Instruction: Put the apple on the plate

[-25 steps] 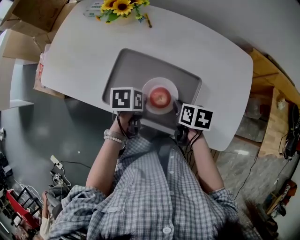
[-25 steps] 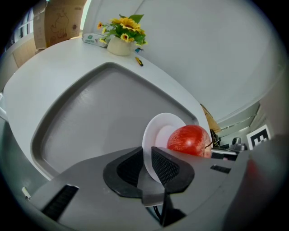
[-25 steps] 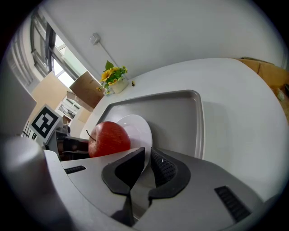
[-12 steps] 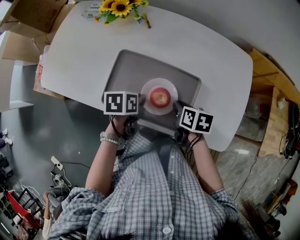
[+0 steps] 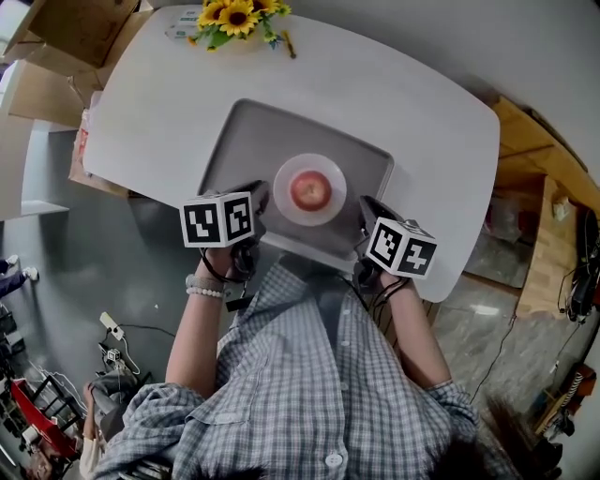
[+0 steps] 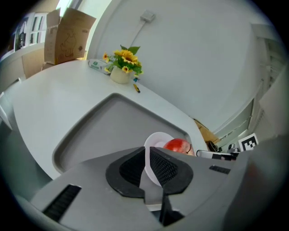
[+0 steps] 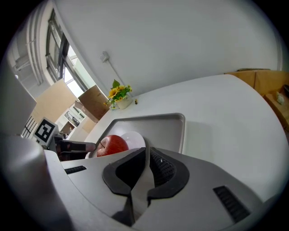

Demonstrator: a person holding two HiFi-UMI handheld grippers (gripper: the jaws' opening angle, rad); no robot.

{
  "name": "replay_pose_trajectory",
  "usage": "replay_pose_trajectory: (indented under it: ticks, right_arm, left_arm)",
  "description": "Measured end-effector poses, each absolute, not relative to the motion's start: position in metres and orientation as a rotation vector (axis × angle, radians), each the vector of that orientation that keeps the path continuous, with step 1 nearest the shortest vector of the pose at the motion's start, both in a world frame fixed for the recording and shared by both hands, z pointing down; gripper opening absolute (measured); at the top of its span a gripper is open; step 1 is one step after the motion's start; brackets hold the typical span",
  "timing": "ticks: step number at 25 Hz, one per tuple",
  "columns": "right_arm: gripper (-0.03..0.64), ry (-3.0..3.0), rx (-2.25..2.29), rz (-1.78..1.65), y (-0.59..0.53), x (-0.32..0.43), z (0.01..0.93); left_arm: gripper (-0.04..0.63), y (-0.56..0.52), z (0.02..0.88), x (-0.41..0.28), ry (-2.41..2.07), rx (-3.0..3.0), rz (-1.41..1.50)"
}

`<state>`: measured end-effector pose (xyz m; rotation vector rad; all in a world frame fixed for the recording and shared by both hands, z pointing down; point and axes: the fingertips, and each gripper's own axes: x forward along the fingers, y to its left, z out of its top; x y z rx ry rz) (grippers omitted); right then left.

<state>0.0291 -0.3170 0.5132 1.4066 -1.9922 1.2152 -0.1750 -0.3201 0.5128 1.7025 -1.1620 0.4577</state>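
A red apple (image 5: 309, 190) rests on a small white plate (image 5: 285, 208) in the near part of a grey tray (image 5: 244, 141). My left gripper (image 5: 258, 199) is at the tray's near-left edge, just left of the plate, jaws shut and holding nothing. My right gripper (image 5: 367, 214) is at the tray's near-right corner, also shut and holding nothing. In the left gripper view the apple (image 6: 177, 145) and plate (image 6: 158, 139) lie just beyond the shut gripper (image 6: 147, 151). In the right gripper view the apple (image 7: 113, 145) and plate (image 7: 135, 139) sit ahead-left of the gripper (image 7: 147, 151).
The tray lies on a white rounded table (image 5: 422, 122). A pot of sunflowers (image 5: 234, 17) and a pencil (image 5: 292, 42) stand at the far edge. Cardboard boxes (image 5: 56, 28) are off the table's left; wooden furniture (image 5: 544, 206) is to the right.
Both grippers have drawn away from the plate, the left one out to the left and nearer me, the right slightly to the right. The apple stays on the plate.
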Motion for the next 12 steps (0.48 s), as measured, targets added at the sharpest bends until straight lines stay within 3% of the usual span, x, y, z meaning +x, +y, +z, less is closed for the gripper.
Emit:
replay_pose_trajectory:
  ticks: [12]
  right_arm:
    - [0.031, -2.226, 1.517, 0.947, -0.311, 0.086, 0.433]
  left_arm:
    - [0.011, -0.317, 0.418, -0.127, -1.262, 2.004, 0.262]
